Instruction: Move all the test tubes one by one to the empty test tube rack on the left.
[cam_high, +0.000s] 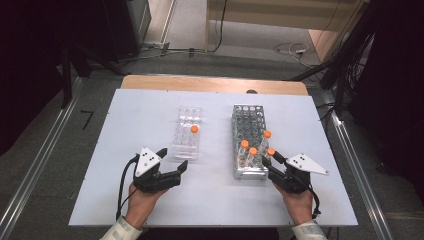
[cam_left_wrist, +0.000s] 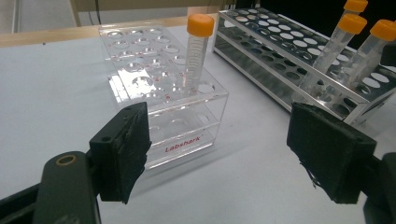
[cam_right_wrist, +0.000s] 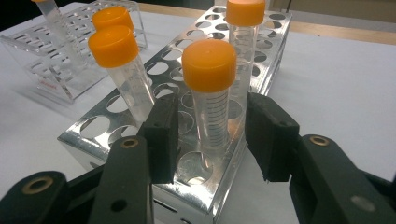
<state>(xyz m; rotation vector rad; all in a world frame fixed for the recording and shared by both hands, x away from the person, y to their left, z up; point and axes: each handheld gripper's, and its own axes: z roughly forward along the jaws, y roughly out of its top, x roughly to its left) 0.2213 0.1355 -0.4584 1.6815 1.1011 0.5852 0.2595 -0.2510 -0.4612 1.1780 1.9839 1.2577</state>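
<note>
A clear plastic rack (cam_high: 185, 142) (cam_left_wrist: 140, 70) holds one orange-capped tube (cam_high: 194, 129) (cam_left_wrist: 196, 56). To its right, a metal rack (cam_high: 246, 114) (cam_left_wrist: 261, 51) (cam_right_wrist: 116, 140) carries several orange-capped tubes near its front end. My left gripper (cam_high: 173, 157) (cam_left_wrist: 219, 154) stands open just in front of the clear rack, with nothing between its pads. My right gripper (cam_high: 270, 159) (cam_right_wrist: 212, 135) is open at the metal rack's front right corner. Its jaws straddle the nearest tube (cam_high: 271, 151) (cam_right_wrist: 211, 93), with a small gap on each side.
The white tabletop (cam_high: 140, 110) has free room left of the clear rack and right of the metal rack. Most holes in both racks are unfilled. Cables lie on the floor (cam_high: 295, 50) beyond the table's far wooden edge (cam_high: 210, 82).
</note>
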